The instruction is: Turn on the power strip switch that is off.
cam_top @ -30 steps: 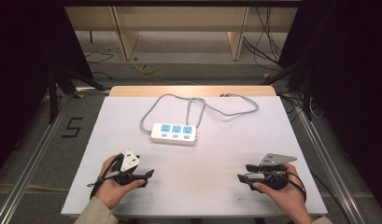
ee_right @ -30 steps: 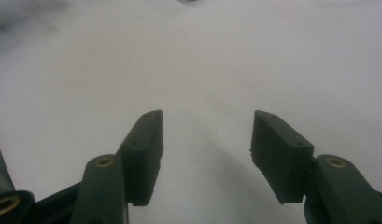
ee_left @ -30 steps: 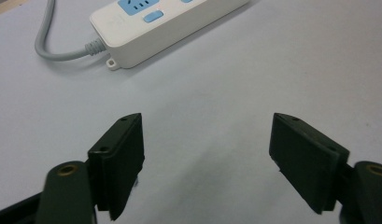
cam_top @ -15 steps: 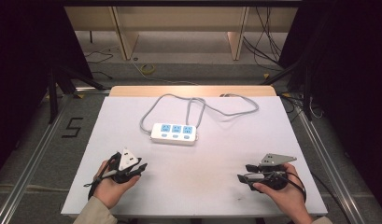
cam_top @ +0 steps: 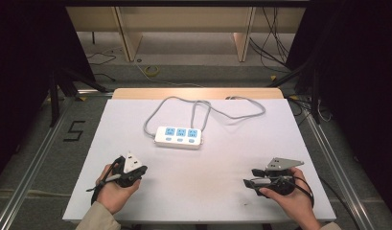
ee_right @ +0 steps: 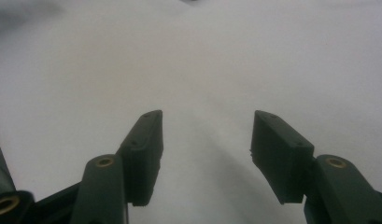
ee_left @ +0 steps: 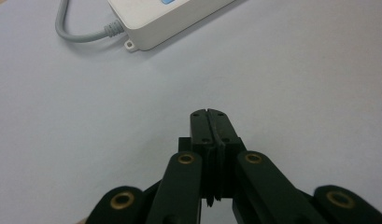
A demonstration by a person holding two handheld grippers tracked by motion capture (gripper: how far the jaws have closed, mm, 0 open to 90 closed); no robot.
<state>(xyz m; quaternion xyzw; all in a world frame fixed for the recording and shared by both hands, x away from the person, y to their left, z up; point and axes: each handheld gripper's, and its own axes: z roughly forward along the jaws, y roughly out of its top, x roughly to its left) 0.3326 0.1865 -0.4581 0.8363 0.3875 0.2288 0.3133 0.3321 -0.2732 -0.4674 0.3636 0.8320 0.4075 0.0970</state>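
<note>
Left tongs [ee_left: 210, 114] have just been closing and now stand pressed together, empty; right tongs [ee_right: 205, 140] gape, empty. Power strip [cam_top: 178, 137] lies mid-bench [cam_top: 222, 167], well ahead of both (nearer the left).

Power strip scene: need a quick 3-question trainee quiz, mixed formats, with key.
1. True or false: the left gripper has its jaws shut with nothing between them.
2. Multiple choice: where does the power strip lie? A) between the right gripper's jaws B) on the white table, ahead of both grippers, touched by neither C) on the floor beside the table
3. Short answer: how do the jaws of the right gripper stand, and what is between them?

Key
1. True; in the left gripper view the pads meet.
2. B; its grey cable loops behind it toward the table's far edge.
3. Open; only bare table surface lies between them.
</note>
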